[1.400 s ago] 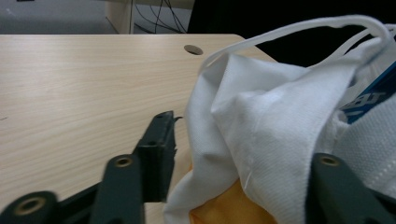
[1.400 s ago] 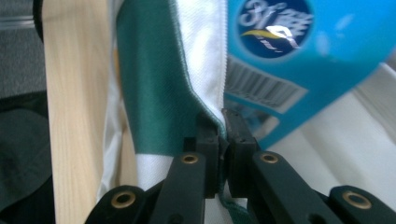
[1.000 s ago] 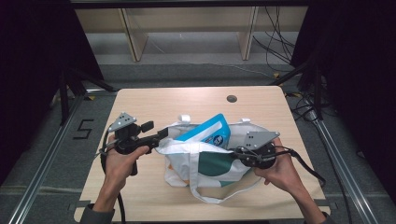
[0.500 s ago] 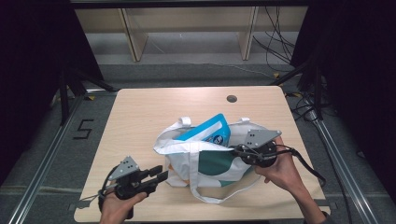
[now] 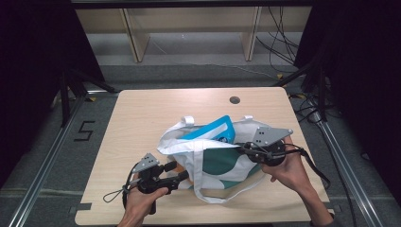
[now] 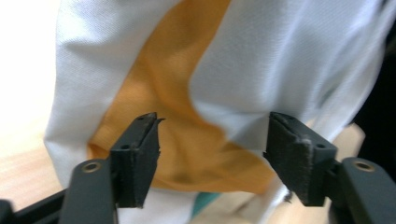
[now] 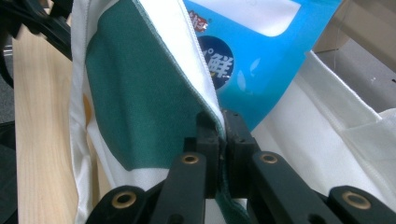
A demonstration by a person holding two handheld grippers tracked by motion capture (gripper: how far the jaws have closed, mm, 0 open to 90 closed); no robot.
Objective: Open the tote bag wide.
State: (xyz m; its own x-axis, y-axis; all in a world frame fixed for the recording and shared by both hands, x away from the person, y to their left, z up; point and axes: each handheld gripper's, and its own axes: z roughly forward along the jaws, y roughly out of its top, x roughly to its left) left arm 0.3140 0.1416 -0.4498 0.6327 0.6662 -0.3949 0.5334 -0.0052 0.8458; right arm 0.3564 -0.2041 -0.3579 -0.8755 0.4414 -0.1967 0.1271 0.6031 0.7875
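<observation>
The light wooden tabletop (image 5: 142,118) carried a white tote bag (image 5: 213,163) printed with a dark green patch, lying slumped near the person's edge with its loop handles spilling toward the front. A large "5" (image 5: 84,131) was marked on the floor left of the tabletop. From the bag's mouth stuck a blue packet (image 5: 213,132); in the right gripper view its dark round label (image 7: 222,63) bore white characters, one readable as "鮮", with small red print above it too blurred to read.

The right gripper (image 5: 246,150) sat at the bag's right side, its jaws pressed together on the bag's hemmed rim, the right hand (image 5: 283,168) wrapped beneath it. The left gripper (image 5: 182,171) lay low at the bag's front-left corner, jaws spread wide and holding nothing; in the left gripper view white cloth with an orange patch (image 6: 173,116) hung just beyond them. The left hand (image 5: 142,201) gripped it from below.
</observation>
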